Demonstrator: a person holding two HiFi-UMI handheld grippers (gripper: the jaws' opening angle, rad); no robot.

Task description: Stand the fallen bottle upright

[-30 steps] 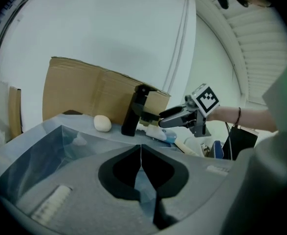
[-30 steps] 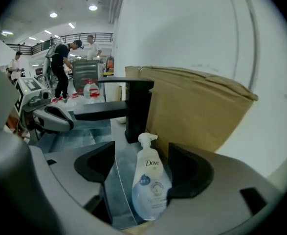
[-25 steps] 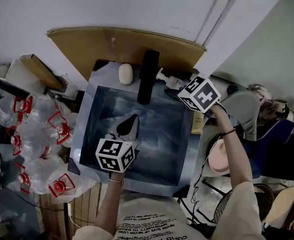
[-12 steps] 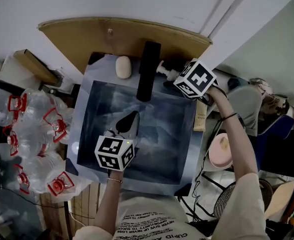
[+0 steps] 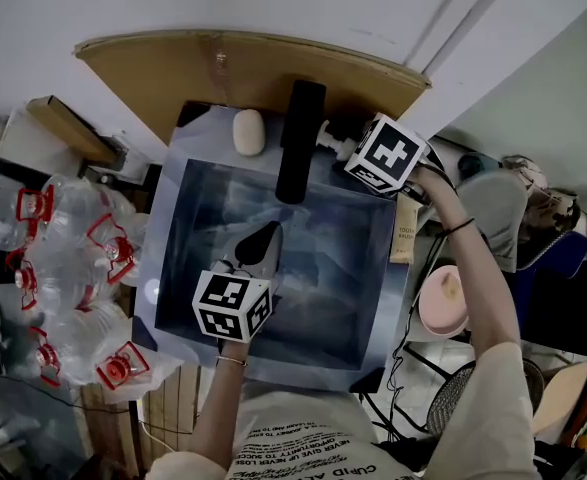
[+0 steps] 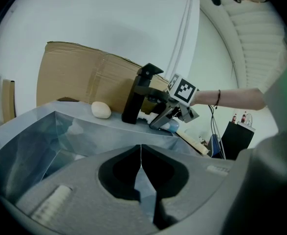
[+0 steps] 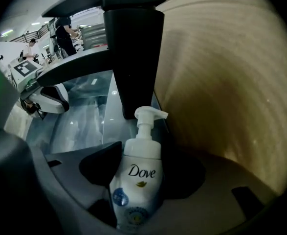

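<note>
Low in the right gripper view, the right claw (image 7: 135, 207), jaws just closing, clasps the bottle (image 7: 139, 173); tilted up, its slick body may slip.

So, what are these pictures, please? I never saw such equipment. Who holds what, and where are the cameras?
A person holds a hand-held gripper in each hand; the patterned cubes are part of them. One camera sits on the head, looking down; one rides on each gripper. Below is a steel sink with a black faucet and white soap. The left hand-held gripper is shut and empty above the basin. The right hand-held gripper has just been closing its jaws on a pump bottle lying on the rim and seems to touch it.
</note>
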